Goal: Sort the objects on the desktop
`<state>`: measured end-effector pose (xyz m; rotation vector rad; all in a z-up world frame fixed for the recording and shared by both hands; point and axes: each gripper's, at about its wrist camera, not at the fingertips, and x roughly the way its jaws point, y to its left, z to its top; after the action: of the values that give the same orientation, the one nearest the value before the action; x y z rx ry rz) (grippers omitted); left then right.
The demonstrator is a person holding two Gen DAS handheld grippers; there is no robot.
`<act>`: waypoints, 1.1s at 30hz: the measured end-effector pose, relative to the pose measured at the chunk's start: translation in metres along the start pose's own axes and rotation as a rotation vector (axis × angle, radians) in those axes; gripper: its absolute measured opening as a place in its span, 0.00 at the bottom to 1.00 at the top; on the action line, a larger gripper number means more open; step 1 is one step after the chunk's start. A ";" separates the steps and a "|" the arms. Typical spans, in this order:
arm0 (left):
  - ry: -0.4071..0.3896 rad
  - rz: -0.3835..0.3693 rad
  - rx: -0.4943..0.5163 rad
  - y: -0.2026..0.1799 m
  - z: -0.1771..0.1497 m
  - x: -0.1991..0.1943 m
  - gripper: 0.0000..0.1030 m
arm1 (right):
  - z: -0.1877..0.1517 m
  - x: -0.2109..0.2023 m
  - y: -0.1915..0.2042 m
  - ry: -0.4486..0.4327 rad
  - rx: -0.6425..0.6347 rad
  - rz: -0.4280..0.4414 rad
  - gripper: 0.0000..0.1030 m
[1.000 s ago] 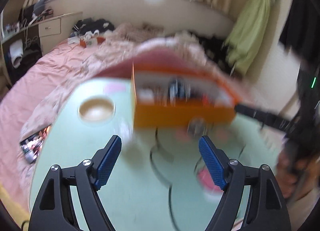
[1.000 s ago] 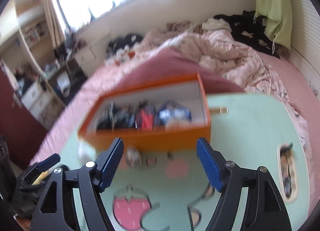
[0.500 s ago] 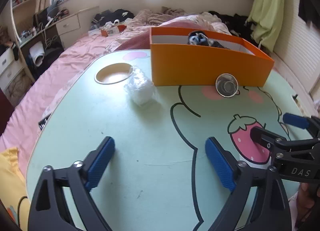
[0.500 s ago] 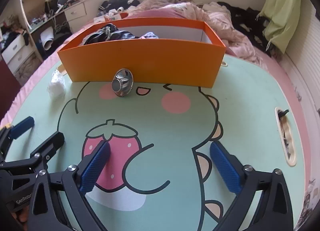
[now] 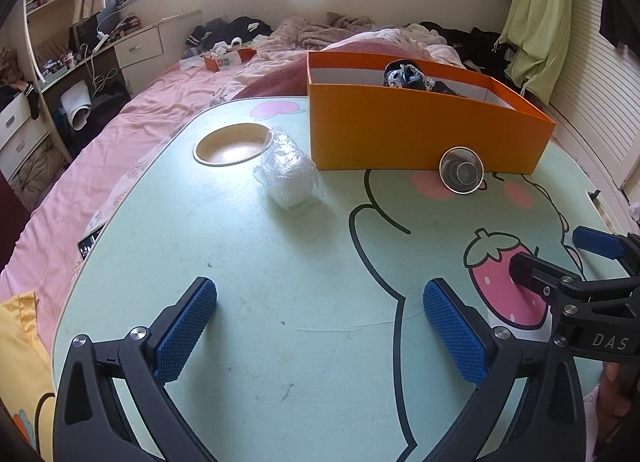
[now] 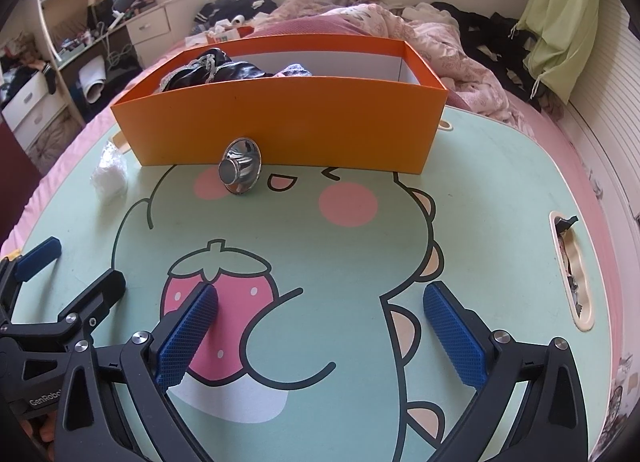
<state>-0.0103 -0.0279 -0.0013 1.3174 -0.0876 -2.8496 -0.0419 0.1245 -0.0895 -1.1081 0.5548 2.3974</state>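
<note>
Hovering low over the near edge of the mint-green table (image 5: 248,254), both claws point down at it with nothing between their blue pads. The left gripper (image 5: 320,326) has its jaws spread and still opening; the right gripper (image 6: 320,332) stands wide apart over the printed strawberry (image 6: 224,286). At the table's far side sits an orange box (image 6: 288,122) with dark clothing heaped at its left end. A small shiny metal cup (image 6: 239,172) lies tipped on its side just in front of the box's front wall. Left of it, near the box's left corner, rests a crumpled clear plastic bundle (image 5: 290,176), beside the round cup recess (image 5: 232,143) in the table.
</note>
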 end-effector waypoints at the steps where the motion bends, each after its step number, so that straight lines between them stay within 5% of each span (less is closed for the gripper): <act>1: 0.000 0.000 0.000 0.000 0.000 0.000 1.00 | 0.000 0.000 0.000 0.000 0.000 0.000 1.00; 33: -0.003 0.006 -0.008 -0.004 0.005 0.000 1.00 | 0.002 -0.003 0.004 0.013 -0.011 0.001 1.00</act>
<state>-0.0142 -0.0241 0.0019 1.3085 -0.0804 -2.8442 -0.0433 0.1215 -0.0855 -1.1295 0.5468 2.3983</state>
